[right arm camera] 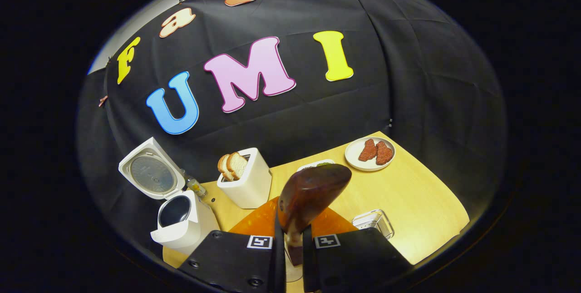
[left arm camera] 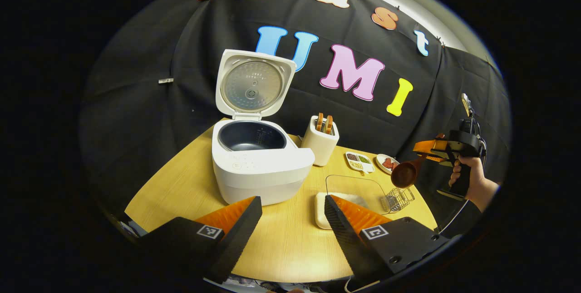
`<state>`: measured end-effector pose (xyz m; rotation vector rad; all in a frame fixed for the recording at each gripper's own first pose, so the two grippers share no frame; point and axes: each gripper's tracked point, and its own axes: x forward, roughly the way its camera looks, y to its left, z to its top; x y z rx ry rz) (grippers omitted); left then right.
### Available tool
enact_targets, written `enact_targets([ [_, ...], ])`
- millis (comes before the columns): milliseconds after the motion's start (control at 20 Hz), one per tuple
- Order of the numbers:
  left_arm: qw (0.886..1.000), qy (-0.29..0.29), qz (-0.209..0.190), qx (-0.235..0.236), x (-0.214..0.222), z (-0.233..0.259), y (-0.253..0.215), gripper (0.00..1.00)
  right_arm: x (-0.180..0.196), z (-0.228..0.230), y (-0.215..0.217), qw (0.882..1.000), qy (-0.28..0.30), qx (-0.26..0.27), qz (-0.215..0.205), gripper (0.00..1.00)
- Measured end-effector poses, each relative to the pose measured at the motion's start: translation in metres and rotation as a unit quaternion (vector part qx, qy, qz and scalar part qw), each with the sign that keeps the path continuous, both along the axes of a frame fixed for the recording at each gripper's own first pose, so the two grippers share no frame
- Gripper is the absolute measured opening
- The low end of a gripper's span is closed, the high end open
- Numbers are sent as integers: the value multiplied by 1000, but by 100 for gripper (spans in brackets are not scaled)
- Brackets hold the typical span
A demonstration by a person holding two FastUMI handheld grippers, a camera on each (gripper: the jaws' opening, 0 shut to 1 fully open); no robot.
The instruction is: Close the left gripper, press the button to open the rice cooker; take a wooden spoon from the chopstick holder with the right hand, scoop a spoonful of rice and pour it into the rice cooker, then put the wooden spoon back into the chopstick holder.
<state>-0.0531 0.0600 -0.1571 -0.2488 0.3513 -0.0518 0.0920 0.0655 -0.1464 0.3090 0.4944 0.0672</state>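
The round light-wood table [left arm camera: 281, 247] carries everything, and the biggest thing on it is the white rice cooker [left arm camera: 261, 170] at the left, its lid [left arm camera: 254, 84] standing straight up and the dark inner pot [left arm camera: 251, 136] open to view. Just right of it stands a white toaster [left arm camera: 320, 141] with two slices of bread sticking out. Nearer and to the right, a clear plastic container [left arm camera: 358, 191] sits on a white tray of rice, partly hidden behind the left gripper's [left arm camera: 292, 218] right finger, and a small wire chopstick holder [left arm camera: 399, 198] stands just beside it. Farther off lie a white divided dish of grains [left arm camera: 359, 161] and a small white plate with two red pieces of meat [right arm camera: 370, 153], the latter much plainer from the right gripper view. The left gripper view looks across from the near edge and takes in a hand [left arm camera: 472, 177] holding the right gripper [right arm camera: 294, 250] up above the table's right side. The left gripper's fingers are spread wide apart, holding nothing. The right gripper's fingers are clamped on the handle of the dark brown wooden spoon [right arm camera: 311, 191], whose bowl hangs in the air above the chopstick holder and the container.
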Motion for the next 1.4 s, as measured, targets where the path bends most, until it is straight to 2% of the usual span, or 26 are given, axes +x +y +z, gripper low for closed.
enact_targets([
  [150,1000,3,-13,2,1,-3,11,96,-5,-15,32,1000,5,-6,15,19],
  [300,1000,7,-23,11,3,-7,19,96,-6,-39,55,999,7,-35,36,19],
  [550,999,33,-25,12,2,-32,25,96,-12,-97,72,997,29,-65,41,19],
  [650,998,50,-26,8,0,-48,27,96,-11,-123,70,994,32,-96,42,19],
  [900,997,76,-31,10,-9,-70,29,96,-10,-135,81,987,4,-149,62,19],
  [1200,997,76,-29,-5,-9,-70,27,96,-42,-153,132,982,29,-147,114,19],
  [1300,997,72,-31,-2,-9,-68,27,96,-51,-156,147,984,49,-122,121,19],
  [1350,997,71,-32,0,-10,-68,28,96,-54,-158,153,986,61,-103,118,24],
  [1400,997,71,-32,2,-11,-68,29,96,-56,-157,157,987,72,-85,113,19],
])
